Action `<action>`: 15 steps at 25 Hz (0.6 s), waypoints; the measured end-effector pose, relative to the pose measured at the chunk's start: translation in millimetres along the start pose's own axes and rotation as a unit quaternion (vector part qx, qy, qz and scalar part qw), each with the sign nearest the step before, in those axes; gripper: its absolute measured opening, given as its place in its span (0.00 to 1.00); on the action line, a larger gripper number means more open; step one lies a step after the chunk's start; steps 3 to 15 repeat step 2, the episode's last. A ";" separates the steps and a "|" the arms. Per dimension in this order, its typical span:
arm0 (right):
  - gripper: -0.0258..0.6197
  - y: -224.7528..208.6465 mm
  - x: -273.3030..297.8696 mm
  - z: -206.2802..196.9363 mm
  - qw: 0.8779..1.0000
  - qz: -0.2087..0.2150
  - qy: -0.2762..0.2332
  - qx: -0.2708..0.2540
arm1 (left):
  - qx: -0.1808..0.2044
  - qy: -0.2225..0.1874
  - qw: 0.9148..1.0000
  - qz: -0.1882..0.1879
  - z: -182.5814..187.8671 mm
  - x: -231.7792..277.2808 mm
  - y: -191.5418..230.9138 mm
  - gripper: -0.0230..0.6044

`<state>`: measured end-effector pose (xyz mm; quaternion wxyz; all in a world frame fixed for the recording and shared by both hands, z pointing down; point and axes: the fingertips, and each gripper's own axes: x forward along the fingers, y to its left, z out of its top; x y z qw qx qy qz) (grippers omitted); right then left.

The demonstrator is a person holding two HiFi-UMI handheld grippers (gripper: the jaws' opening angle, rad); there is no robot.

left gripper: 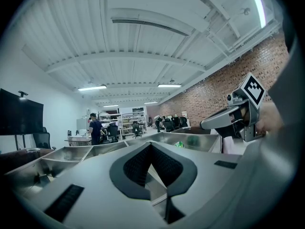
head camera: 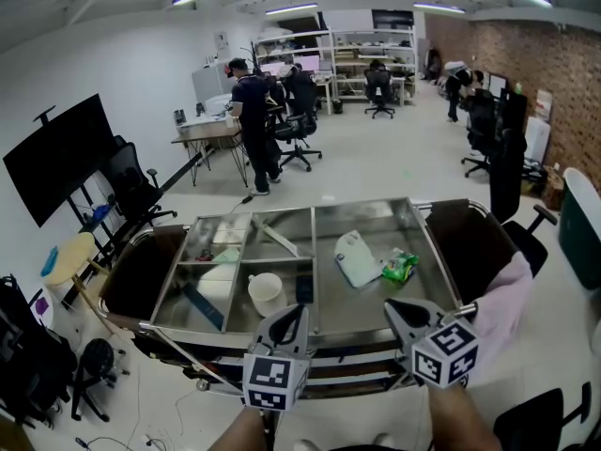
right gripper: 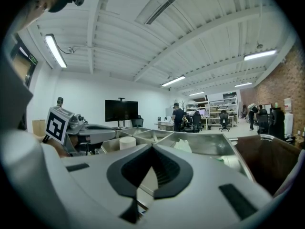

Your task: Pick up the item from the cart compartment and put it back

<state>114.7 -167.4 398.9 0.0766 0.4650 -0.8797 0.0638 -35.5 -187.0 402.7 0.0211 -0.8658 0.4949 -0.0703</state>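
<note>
Workshop floor, desks and a brick wall spread behind a stainless-steel compartmented cart top (head camera: 376, 222). Over its near rim hover the left gripper (head camera: 293, 312) and the right gripper (head camera: 398, 308), each with jaws pressed together and nothing between them. Just beyond the left one, a white paper cup (head camera: 265, 292) stands in the middle compartment. Ahead of the right one, a white flat pouch (head camera: 357, 257) and a green crinkled packet (head camera: 400, 267) lie side by side in the large compartment.

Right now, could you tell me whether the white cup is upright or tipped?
Upright: the white cup stands on its base, open mouth facing up.
</note>
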 end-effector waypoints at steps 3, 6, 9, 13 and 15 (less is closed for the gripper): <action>0.05 1.0 -0.7 0.9 1.000 0.000 0.000 -0.001 | 0.002 0.000 1.000 0.000 0.7 -1.0 0.1 0.04; 0.05 1.0 -0.7 0.9 1.000 0.000 0.000 -0.001 | 0.002 0.000 1.000 0.000 0.7 -1.0 0.1 0.04; 0.05 1.0 -0.7 0.9 1.000 0.000 0.000 -0.001 | 0.002 0.000 1.000 0.000 0.7 -1.0 0.1 0.04; 0.05 1.0 -0.7 0.9 1.000 0.000 0.000 -0.001 | 0.002 0.000 1.000 0.000 0.7 -1.0 0.1 0.04; 0.05 1.0 -0.7 0.9 1.000 0.000 0.000 -0.001 | 0.002 0.000 1.000 0.000 0.7 -1.0 0.1 0.04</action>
